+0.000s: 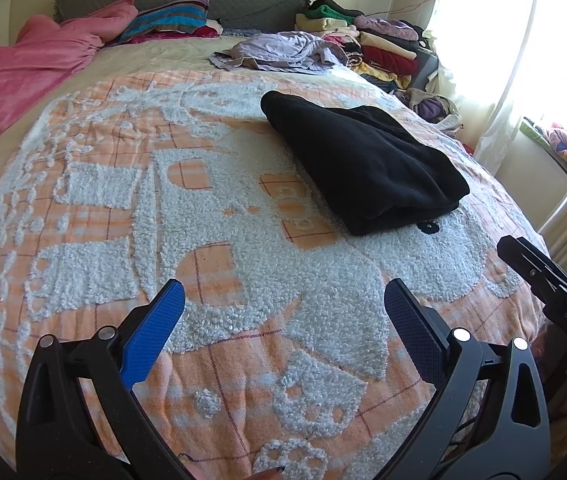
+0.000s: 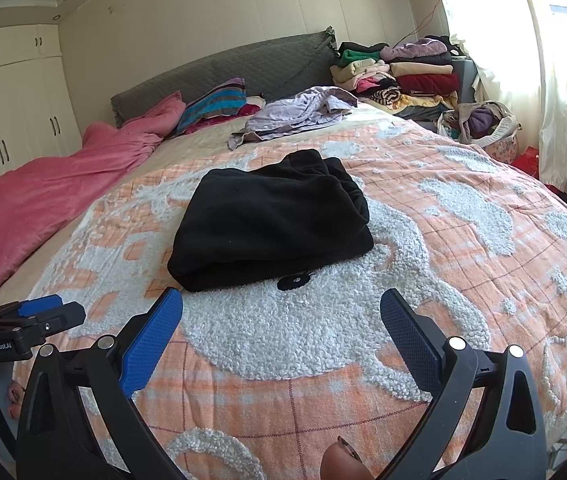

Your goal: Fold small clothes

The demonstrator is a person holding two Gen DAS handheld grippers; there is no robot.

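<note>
A black garment [image 1: 363,164] lies folded in a thick rectangle on the orange and white bedspread [image 1: 123,220]. It also shows in the right wrist view [image 2: 271,220], straight ahead of the right gripper. My left gripper [image 1: 283,300] is open and empty, held above the bedspread, with the garment ahead and to the right. My right gripper [image 2: 281,308] is open and empty, just short of the garment's near edge. The right gripper's body shows at the left wrist view's right edge [image 1: 551,284]; the left gripper shows at the right wrist view's left edge [image 2: 23,324].
A crumpled lilac garment [image 2: 299,114] lies further up the bed. A pink duvet [image 2: 55,192] covers the left side. Stacked folded clothes [image 2: 407,76] sit at the far right by the grey headboard [image 2: 223,64]. A bag of clothes [image 2: 483,124] stands beside the bed near the window.
</note>
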